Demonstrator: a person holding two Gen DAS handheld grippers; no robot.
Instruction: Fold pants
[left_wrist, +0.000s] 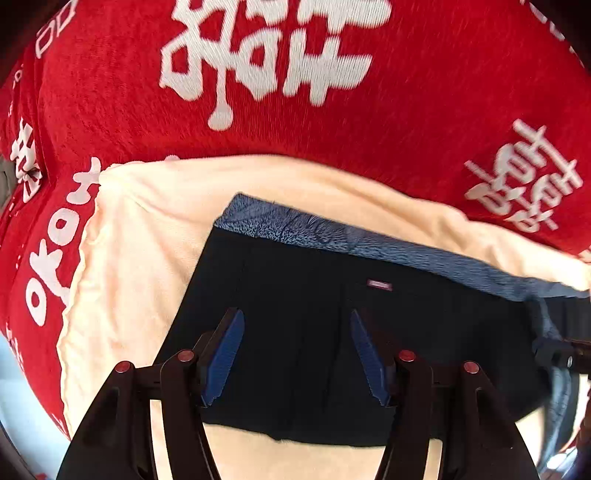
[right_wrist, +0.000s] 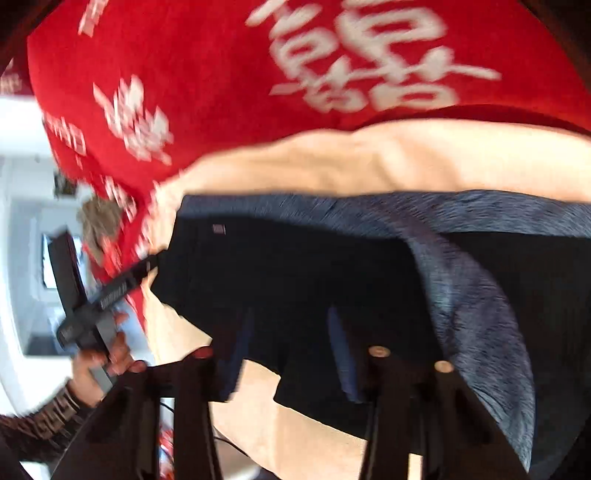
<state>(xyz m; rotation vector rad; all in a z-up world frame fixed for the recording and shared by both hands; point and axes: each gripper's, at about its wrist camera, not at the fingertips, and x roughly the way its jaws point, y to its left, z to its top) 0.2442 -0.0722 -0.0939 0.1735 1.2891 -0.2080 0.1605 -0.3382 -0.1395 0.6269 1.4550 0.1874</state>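
Flatly, smooth dark pants (left_wrist: 314, 332) show fuzzy blue lining (left_wrist: 369, 240).

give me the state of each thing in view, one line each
pants: lying partly folded on the cream cloth, blue lining showing along the far edge
cream cloth: spread over the red blanket
red blanket: spread flat underneath
left gripper: jaws open above the pants
right gripper: jaws open, view blurred

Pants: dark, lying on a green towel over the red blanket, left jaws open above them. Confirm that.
Wrong on the towel: it is cream, not green, as the left wrist view shows. The dark pants do lie on it over the red blanket, with the left gripper jaws open above them.
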